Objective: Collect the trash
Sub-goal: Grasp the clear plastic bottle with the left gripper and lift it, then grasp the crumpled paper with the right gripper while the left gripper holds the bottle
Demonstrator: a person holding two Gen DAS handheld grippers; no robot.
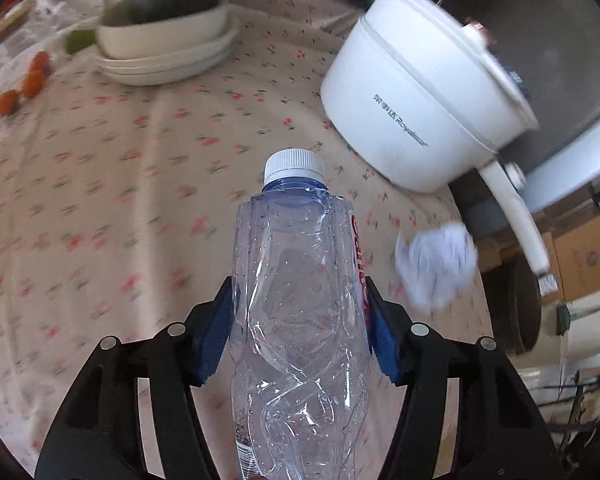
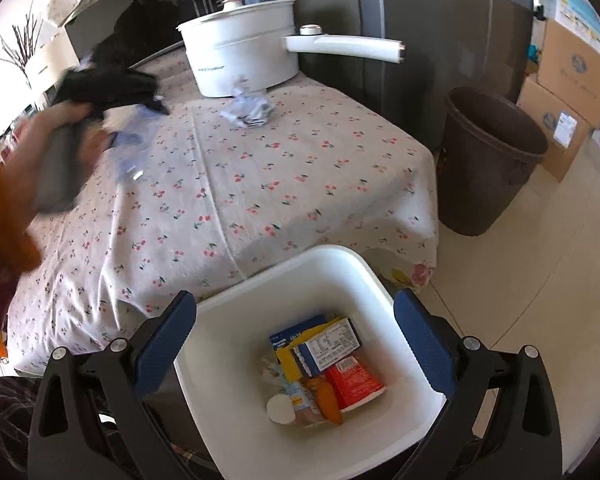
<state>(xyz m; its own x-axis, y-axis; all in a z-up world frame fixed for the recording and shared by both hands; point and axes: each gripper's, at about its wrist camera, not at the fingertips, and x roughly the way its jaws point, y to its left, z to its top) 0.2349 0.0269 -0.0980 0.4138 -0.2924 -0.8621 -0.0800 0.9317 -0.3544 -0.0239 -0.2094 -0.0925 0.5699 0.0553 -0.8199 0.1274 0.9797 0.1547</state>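
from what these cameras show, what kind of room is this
Most likely a home kitchen or dining corner: a table under a cherry-print tablecloth, a white electric cooking pot on it, a grey fridge right behind, and a brown waste bin on the tiled floor.

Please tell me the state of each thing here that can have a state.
Clear crushed plastic bottle: capped, clamped in the left gripper.
White square bin: open, holding cartons, between the right gripper's open jaws.
Crumpled white paper: lying on the tablecloth.
White electric pot: upright.
Brown waste bucket: upright, lidless.
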